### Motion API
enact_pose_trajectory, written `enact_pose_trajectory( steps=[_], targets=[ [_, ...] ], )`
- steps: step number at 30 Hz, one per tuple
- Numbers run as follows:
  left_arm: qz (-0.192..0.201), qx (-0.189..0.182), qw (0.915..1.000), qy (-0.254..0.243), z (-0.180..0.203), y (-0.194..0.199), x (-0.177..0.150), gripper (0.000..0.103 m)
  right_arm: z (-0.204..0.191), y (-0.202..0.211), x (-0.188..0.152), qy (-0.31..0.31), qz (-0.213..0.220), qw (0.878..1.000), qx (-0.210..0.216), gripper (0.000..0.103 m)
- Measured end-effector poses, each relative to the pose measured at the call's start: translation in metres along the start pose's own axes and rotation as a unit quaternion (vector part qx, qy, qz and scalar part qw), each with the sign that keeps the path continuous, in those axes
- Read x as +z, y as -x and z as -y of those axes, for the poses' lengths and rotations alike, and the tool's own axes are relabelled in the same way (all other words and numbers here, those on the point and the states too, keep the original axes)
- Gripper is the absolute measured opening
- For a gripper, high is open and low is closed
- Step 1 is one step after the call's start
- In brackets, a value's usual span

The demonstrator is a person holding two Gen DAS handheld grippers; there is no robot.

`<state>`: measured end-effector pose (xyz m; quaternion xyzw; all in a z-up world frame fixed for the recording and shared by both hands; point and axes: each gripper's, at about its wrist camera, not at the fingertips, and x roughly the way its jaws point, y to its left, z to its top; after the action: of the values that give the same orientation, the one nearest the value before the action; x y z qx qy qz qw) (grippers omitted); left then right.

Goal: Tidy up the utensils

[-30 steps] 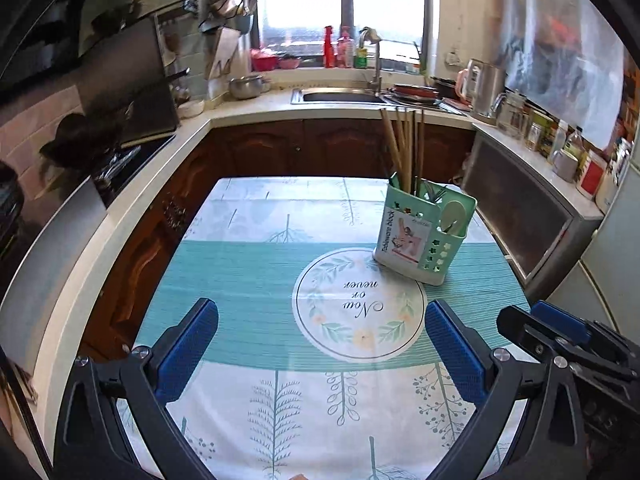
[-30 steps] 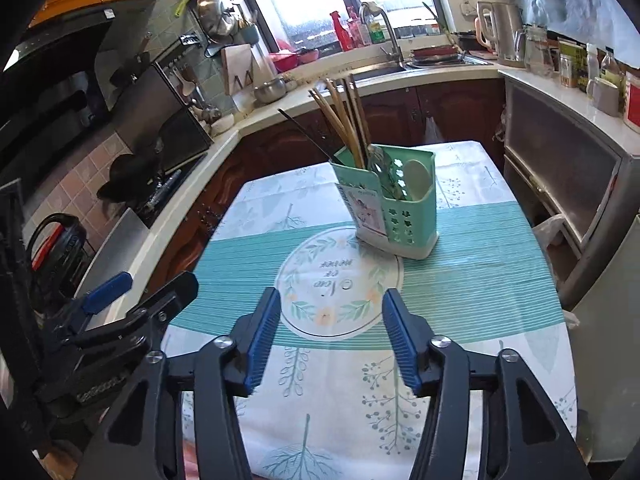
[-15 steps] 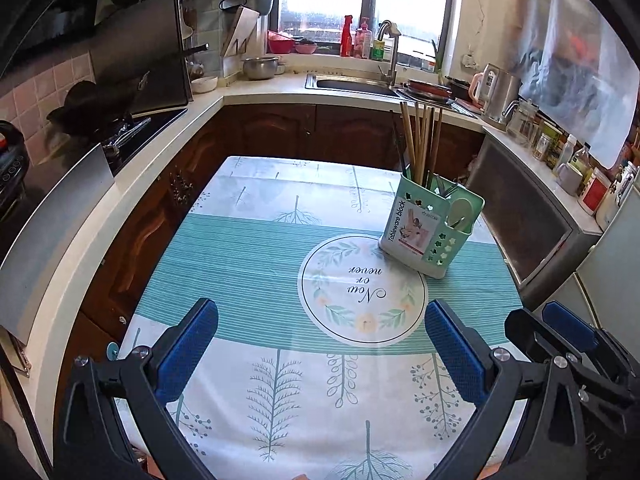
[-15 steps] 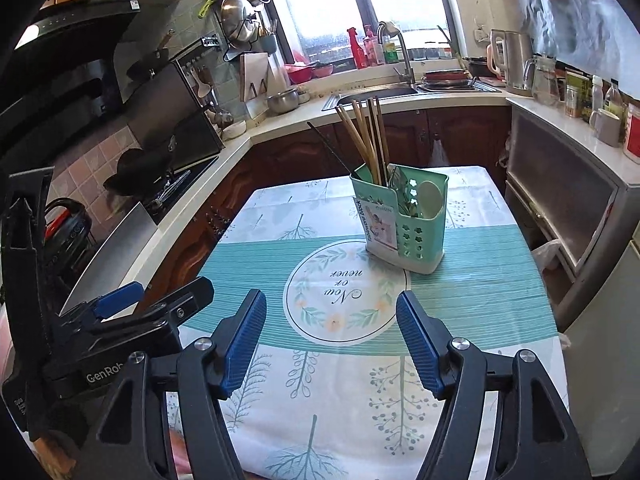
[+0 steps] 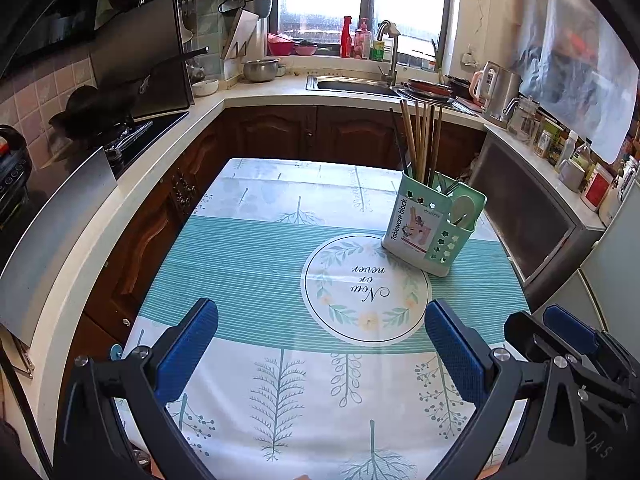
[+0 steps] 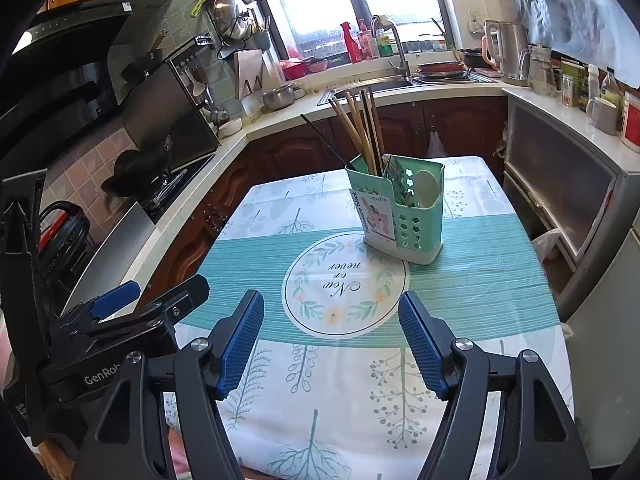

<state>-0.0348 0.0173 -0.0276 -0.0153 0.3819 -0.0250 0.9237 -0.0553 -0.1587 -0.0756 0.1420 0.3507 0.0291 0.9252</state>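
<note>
Both my left gripper (image 5: 320,354) and right gripper (image 6: 331,338) hang spread and empty; reaching far-right carelessly could topple the holder (image 5: 434,230) by its tall chopsticks (image 5: 420,140).

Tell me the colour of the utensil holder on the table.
The utensil holder is mint green with a white base; the right wrist view shows it best.

Home kitchen: sink (image 5: 352,87), stove (image 5: 132,136).
</note>
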Motion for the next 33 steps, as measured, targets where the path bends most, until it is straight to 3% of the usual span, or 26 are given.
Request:
enact_pose_trajectory(
  steps=[33],
  targets=[
    [-0.003,0.019,0.9998,-0.006,-0.006,-0.005,0.001,0.102,0.003,-0.024,-0.001,-0.005,-0.018,1.000,0.002,0.071]
  ],
)
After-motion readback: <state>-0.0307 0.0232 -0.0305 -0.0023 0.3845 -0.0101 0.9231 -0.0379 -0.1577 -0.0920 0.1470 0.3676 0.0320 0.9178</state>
